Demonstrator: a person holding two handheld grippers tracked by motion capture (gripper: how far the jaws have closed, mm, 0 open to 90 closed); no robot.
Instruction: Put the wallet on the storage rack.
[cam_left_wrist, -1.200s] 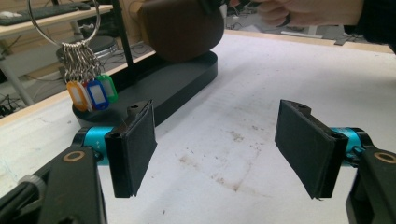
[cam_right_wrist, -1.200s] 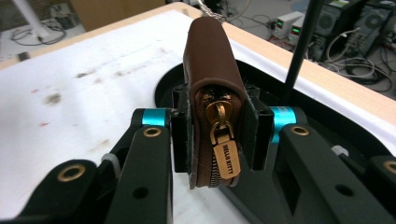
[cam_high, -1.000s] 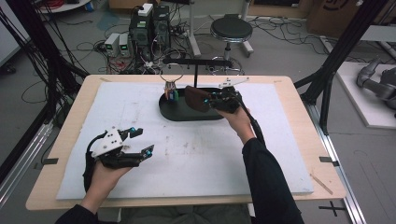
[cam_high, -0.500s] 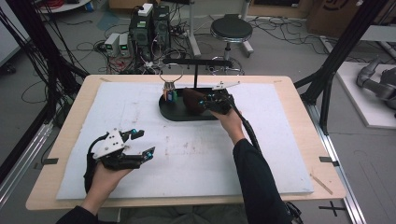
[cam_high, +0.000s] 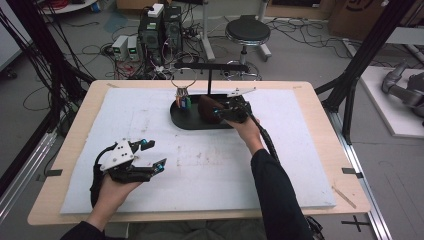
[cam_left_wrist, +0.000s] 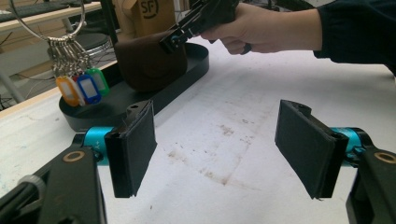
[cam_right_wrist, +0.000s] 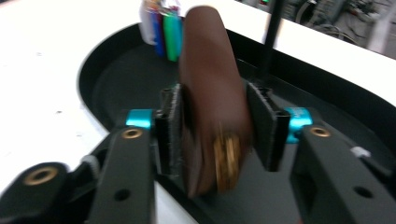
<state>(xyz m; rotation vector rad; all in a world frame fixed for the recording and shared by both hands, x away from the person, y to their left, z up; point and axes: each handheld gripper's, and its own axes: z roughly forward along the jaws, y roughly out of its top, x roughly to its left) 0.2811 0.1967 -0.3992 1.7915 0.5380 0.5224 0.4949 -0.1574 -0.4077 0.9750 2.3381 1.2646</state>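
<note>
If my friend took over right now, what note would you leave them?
Left hand-held gripper: open, holding nothing, resting low over the white mat.
Right hand-held gripper: jaws have just been opening; the brown pouch sits between them, one pad seems clear of it.
The pouch is in the black tray, beside the key ring with coloured tags.
Done: pouch set in the tray.
Left: finish letting go and pull the right hand away.

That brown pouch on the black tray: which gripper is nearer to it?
Right. The right gripper has its jaws around the brown pouch; the left gripper sits far off on the white mat.
</note>
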